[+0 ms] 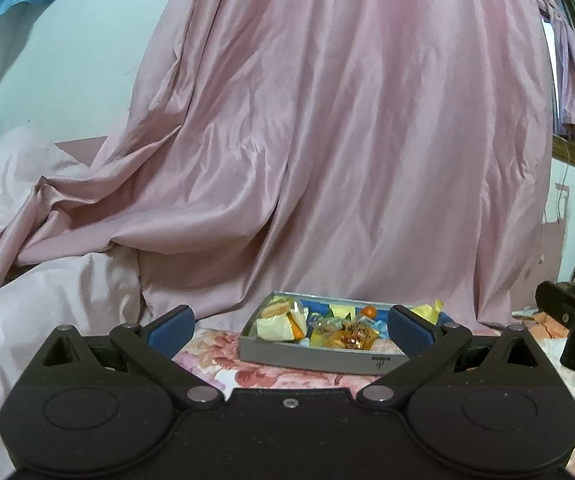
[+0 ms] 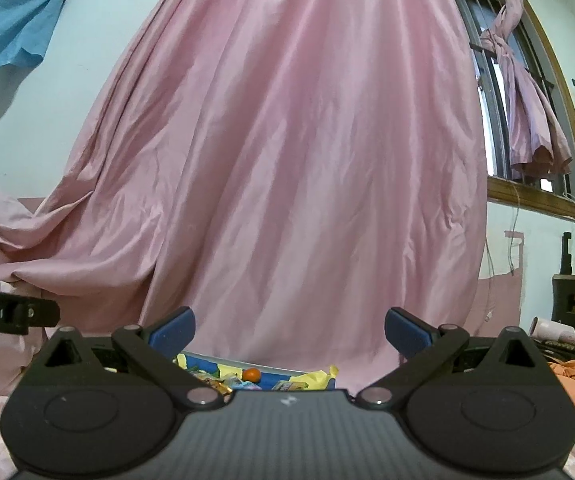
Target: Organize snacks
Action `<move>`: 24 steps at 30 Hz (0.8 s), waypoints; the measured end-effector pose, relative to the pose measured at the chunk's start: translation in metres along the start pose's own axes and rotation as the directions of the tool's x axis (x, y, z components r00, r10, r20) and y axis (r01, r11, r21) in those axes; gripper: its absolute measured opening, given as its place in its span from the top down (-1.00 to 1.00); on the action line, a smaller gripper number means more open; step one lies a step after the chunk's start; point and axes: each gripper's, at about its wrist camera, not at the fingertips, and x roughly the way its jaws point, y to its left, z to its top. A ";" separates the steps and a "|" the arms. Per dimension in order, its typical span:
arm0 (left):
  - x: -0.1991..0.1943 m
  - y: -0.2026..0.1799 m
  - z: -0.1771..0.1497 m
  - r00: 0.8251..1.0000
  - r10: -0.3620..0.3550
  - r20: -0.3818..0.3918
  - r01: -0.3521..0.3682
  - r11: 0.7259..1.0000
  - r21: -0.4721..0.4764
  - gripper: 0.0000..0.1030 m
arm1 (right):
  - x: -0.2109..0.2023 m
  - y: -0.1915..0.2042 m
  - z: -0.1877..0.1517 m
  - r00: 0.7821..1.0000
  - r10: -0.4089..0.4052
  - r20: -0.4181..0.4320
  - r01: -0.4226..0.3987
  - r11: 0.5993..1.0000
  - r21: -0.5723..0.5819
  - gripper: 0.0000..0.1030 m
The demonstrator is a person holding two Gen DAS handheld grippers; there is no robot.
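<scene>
Both grippers (image 1: 289, 326) (image 2: 289, 330) gape (nothing held) before the snack-filled tray (image 1: 311, 354).

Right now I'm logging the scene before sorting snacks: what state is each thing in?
Left gripper: open, empty.
Right gripper: open, empty.
Grey rectangular snack tray: on floral bedspread, filled with wrapped snacks.
Small orange round fruit: lying in the tray.
Pink satin curtain: hanging down behind the tray.

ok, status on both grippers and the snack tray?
Left gripper open, empty, short of the grey tray. Right gripper open, empty. Tray full of wrapped snacks, on floral cloth. Nothing between fingers and tray.
</scene>
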 end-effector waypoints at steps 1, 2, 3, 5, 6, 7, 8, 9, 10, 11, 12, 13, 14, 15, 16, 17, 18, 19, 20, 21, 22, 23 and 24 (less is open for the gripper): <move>-0.003 0.002 -0.002 1.000 0.000 -0.004 0.000 1.000 -0.001 -0.99 | -0.003 0.001 -0.001 1.000 0.003 -0.002 -0.003 1.000 0.001 -1.00; -0.005 0.004 -0.004 1.000 -0.002 -0.009 0.002 1.000 -0.002 -0.98 | -0.006 0.002 -0.002 1.000 0.005 -0.003 -0.005 1.000 0.001 -1.00; -0.007 0.005 -0.006 1.000 -0.002 -0.011 0.002 1.000 -0.003 -0.98 | -0.009 0.003 -0.003 1.000 0.005 -0.006 -0.005 1.000 -0.001 -1.00; -0.012 0.008 -0.009 1.000 -0.002 -0.016 0.002 1.000 -0.003 -0.98 | -0.013 0.005 -0.004 1.000 0.011 -0.018 -0.011 1.000 -0.005 -1.00; -0.014 0.009 -0.010 1.000 -0.001 -0.017 0.001 1.000 -0.003 -0.98 | -0.015 0.007 -0.005 1.000 0.012 -0.023 -0.012 1.000 -0.006 -1.00; -0.017 0.011 -0.011 1.000 -0.002 -0.019 0.002 1.000 -0.003 -0.98 | -0.017 0.008 -0.005 1.000 0.015 -0.027 -0.015 1.000 -0.008 -1.00; -0.019 0.012 -0.012 1.000 -0.004 -0.021 0.004 1.000 -0.001 -0.99 | -0.019 0.010 -0.006 0.999 0.019 -0.030 -0.019 1.000 -0.009 -1.00; -0.020 0.013 -0.013 1.000 -0.004 -0.023 0.005 1.000 0.001 -0.99 | -0.021 0.012 -0.007 0.999 0.023 -0.031 -0.023 1.000 -0.012 -1.00; -0.021 0.015 -0.014 1.000 -0.005 -0.025 0.005 1.000 0.004 -0.98 | -0.023 0.014 -0.007 0.999 0.027 -0.032 -0.027 0.999 -0.017 -1.00; -0.023 0.016 -0.015 1.000 -0.005 -0.028 0.005 1.000 0.007 -0.98 | -0.025 0.016 -0.008 0.999 0.031 -0.034 -0.032 0.999 -0.021 -1.00; -0.024 0.018 -0.016 0.999 -0.004 -0.032 0.004 1.000 0.008 -0.98 | -0.027 0.017 -0.008 0.999 0.034 -0.034 -0.035 0.999 -0.026 -1.00; -0.025 0.019 -0.017 0.999 -0.003 -0.034 0.003 1.000 0.008 -0.98 | -0.028 0.019 -0.009 0.999 0.037 -0.035 -0.038 0.999 -0.029 -1.00; -0.026 0.021 -0.018 0.999 -0.003 -0.038 0.003 1.000 0.008 -0.98 | -0.030 0.021 -0.010 0.999 0.038 -0.036 -0.039 0.999 -0.032 -1.00; -0.028 0.022 -0.019 0.999 -0.003 -0.041 0.004 1.000 0.009 -0.98 | -0.031 0.022 -0.010 0.999 0.039 -0.037 -0.041 0.999 -0.033 -1.00; -0.029 0.024 -0.021 0.999 -0.003 -0.046 0.004 1.000 0.012 -0.98 | -0.033 0.023 -0.011 0.998 0.041 -0.040 -0.043 0.999 -0.032 -1.00; -0.030 0.024 -0.022 0.999 -0.002 -0.050 0.003 1.000 0.015 -0.98 | -0.034 0.024 -0.011 0.998 0.043 -0.042 -0.045 0.999 -0.029 -1.00; -0.032 0.026 -0.023 0.999 -0.001 -0.054 0.002 1.000 0.019 -0.98 | -0.035 0.025 -0.012 0.998 0.045 -0.045 -0.046 0.999 -0.026 -1.00; -0.033 0.027 -0.025 0.998 0.000 -0.058 0.001 1.000 0.019 -0.98 | -0.037 0.025 -0.012 0.998 0.045 -0.048 -0.046 0.999 -0.024 -1.00; -0.034 0.028 -0.026 0.998 -0.001 -0.062 0.002 1.000 0.018 -0.98 | -0.038 0.026 -0.012 0.998 0.046 -0.050 -0.047 0.999 -0.024 -1.00; -0.034 0.030 -0.028 0.998 -0.001 -0.067 0.002 1.000 0.017 -0.98 | -0.039 0.028 -0.013 0.997 0.048 -0.054 -0.049 0.998 -0.025 -1.00; -0.035 0.031 -0.029 0.997 -0.001 -0.074 0.002 1.000 0.016 -0.99 | -0.040 0.029 -0.013 0.997 0.050 -0.056 -0.051 0.998 -0.026 -1.00; -0.035 0.032 -0.031 0.997 -0.001 -0.078 0.002 1.000 0.016 -0.98 | -0.041 0.030 -0.014 0.997 0.053 -0.059 -0.054 0.998 -0.028 -1.00; -0.035 0.033 -0.032 0.997 0.000 -0.083 0.002 1.000 0.016 -0.98 | -0.043 0.032 -0.015 0.996 0.057 -0.062 -0.059 0.998 -0.031 -1.00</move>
